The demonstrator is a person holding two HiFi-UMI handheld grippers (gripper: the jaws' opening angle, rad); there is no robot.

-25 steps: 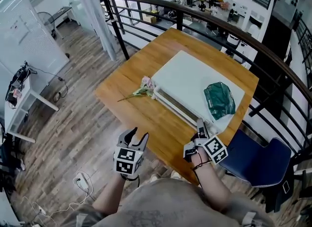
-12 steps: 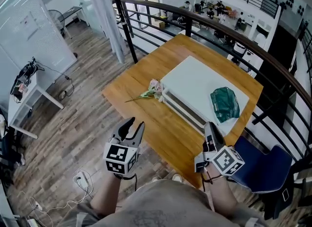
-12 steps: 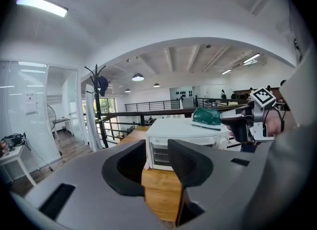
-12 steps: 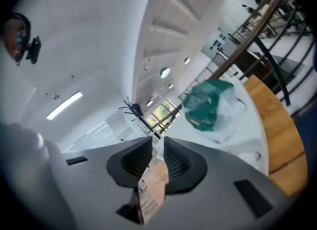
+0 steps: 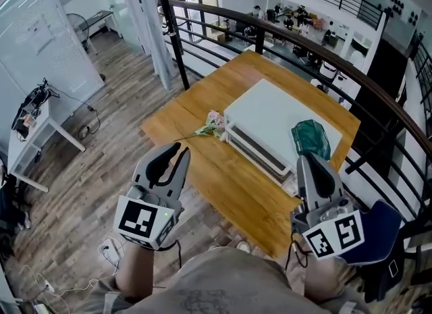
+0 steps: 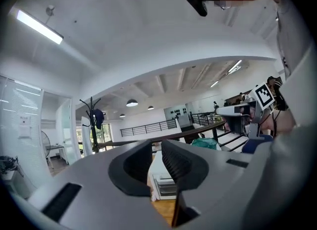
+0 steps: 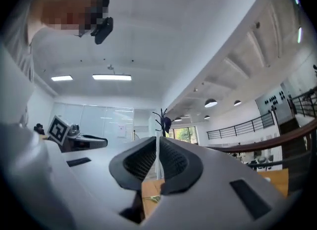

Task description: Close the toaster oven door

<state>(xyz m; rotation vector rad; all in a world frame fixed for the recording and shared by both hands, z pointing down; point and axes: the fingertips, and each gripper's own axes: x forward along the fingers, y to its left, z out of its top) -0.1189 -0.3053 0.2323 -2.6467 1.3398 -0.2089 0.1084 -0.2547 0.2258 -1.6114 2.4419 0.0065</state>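
Note:
The white toaster oven (image 5: 273, 113) lies on the wooden table (image 5: 202, 167), its striped front face (image 5: 253, 149) turned toward me; whether the door is fully closed I cannot tell. A green crumpled bag (image 5: 310, 138) rests on its top. Both grippers are raised close to my head, well short of the oven. My left gripper (image 5: 172, 152) (image 6: 156, 147) is closing, a narrow gap still between its jaws and nothing in it. The jaws of my right gripper (image 5: 312, 162) (image 7: 157, 145) are closing and stand almost together, empty.
A pink flower (image 5: 213, 122) lies on the table at the oven's left corner. A dark railing (image 5: 283, 32) curves behind the table. A blue chair (image 5: 378, 228) stands at the right. Cables and a plug (image 5: 111, 252) lie on the wooden floor.
Both grippers have risen toward my head and look larger. The left jaws went from wide apart to a narrow gap; the right jaws came nearly together.

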